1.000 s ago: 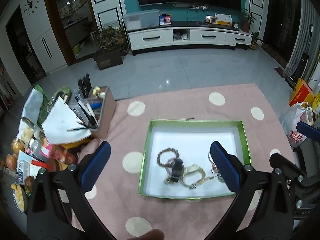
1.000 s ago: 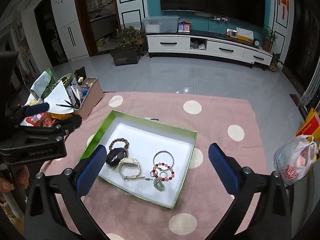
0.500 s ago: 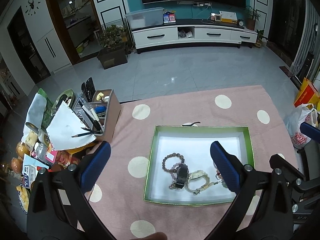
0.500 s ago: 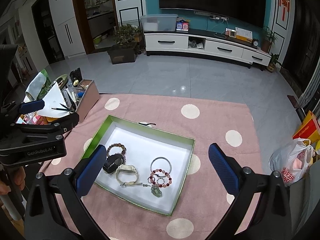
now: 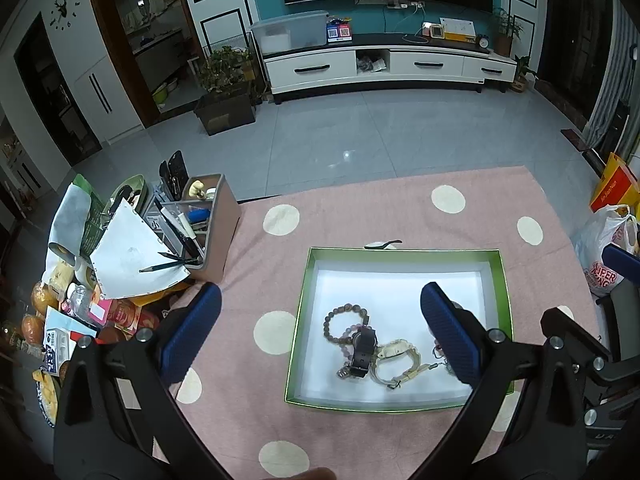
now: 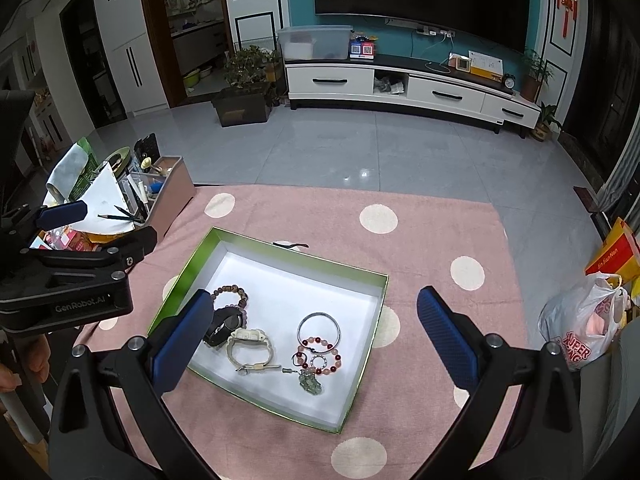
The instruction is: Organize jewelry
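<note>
A green-rimmed white box (image 5: 400, 251) (image 6: 280, 248) lies on the pink dotted cloth. Inside it are a brown bead bracelet (image 5: 344, 322) (image 6: 232, 294), a black watch (image 5: 364, 346) (image 6: 222, 326), a cream watch (image 5: 398, 358) (image 6: 250, 346), a silver bangle (image 6: 319, 328), red bead bracelets (image 6: 320, 354) and a green pendant (image 6: 309, 384). My left gripper (image 5: 320, 332) hangs open above the box's near left part, holding nothing. My right gripper (image 6: 314, 334) is open high over the jewelry, also holding nothing. The left gripper's body (image 6: 76, 276) shows at the left of the right wrist view.
A brown organiser (image 5: 200, 224) with pens and papers stands left of the box, beside snacks and clutter (image 5: 60, 312). A small black clip (image 5: 382, 244) lies behind the box. A plastic bag (image 6: 584, 328) sits at the right table edge. A hand (image 6: 24, 364) holds the left handle.
Both grippers have risen and drawn back, so the box looks smaller and lower in both views. The jewelry has not moved and both grippers stay open.
</note>
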`<action>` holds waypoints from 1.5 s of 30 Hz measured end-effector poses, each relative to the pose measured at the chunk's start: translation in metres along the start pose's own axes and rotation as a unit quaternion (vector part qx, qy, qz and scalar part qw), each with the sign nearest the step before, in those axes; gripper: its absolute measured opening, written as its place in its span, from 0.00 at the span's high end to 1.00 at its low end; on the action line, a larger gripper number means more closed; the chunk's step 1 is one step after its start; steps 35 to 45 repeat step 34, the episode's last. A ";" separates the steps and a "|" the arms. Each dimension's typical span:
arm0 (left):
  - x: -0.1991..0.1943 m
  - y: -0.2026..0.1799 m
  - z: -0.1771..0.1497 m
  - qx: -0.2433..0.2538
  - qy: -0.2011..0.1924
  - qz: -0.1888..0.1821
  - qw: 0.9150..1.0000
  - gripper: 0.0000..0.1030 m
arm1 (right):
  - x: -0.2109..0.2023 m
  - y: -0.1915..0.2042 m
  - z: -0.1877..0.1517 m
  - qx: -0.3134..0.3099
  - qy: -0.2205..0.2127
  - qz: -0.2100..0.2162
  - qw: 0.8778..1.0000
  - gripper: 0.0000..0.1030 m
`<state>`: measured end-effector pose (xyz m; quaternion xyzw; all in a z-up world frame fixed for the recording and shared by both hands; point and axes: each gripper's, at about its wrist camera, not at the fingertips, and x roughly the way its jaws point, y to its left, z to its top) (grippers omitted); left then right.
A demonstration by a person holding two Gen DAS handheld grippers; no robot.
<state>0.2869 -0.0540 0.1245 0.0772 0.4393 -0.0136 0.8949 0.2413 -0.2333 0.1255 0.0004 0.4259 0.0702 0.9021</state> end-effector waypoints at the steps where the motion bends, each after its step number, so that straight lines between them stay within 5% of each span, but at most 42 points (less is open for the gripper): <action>1: 0.000 0.000 0.000 0.000 0.000 -0.001 1.000 0.02 | 0.001 0.000 0.000 0.000 0.000 0.000 1.000 0.01; 45: 0.006 0.007 -0.003 -0.013 0.009 0.006 1.000 0.02 | 0.001 0.000 0.001 0.000 0.000 -0.003 1.000 0.01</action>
